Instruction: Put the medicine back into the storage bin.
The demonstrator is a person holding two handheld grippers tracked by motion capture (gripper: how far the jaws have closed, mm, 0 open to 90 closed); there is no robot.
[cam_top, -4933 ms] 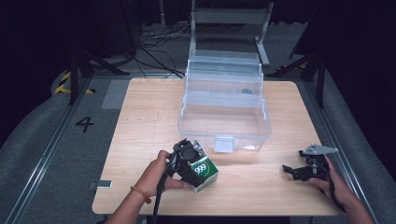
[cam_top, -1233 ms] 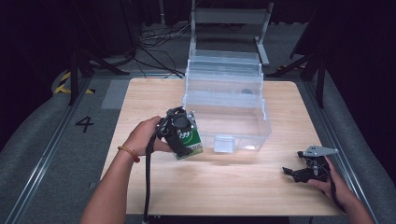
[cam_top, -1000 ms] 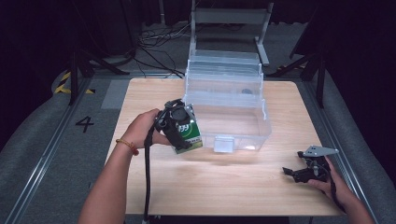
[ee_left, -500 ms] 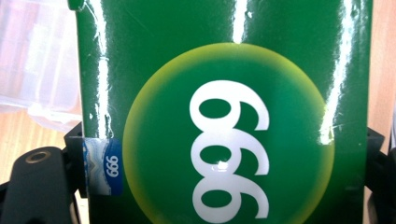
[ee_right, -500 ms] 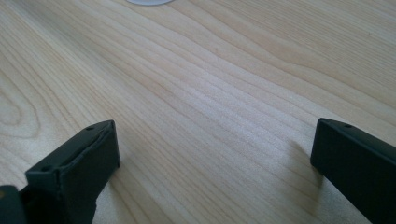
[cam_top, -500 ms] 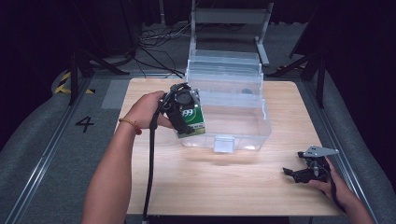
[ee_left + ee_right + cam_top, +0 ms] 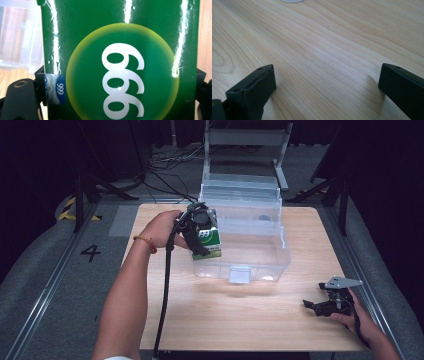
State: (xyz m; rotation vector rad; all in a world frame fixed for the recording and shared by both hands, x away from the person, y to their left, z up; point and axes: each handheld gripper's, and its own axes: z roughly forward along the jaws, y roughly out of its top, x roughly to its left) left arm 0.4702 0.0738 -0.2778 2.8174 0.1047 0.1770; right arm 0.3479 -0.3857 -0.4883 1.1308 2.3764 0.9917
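Left tongs (image 7: 200, 232) pinching the green box (image 7: 209, 241) up in the air, right at the near left wall of the clear bin (image 7: 260, 255); right tongs (image 7: 325, 306) spread wide, far off on the tabletop (image 7: 240, 320).

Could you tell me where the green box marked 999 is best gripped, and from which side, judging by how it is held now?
Grip it across its two narrow side faces, coming at the broad printed face. The left gripper does just that: in the left gripper view its jaws press the opposite edges of the green box, whose flat, parallel sides give the pads even contact. The glossy surface may be slippery, so a firm squeeze seems wise.
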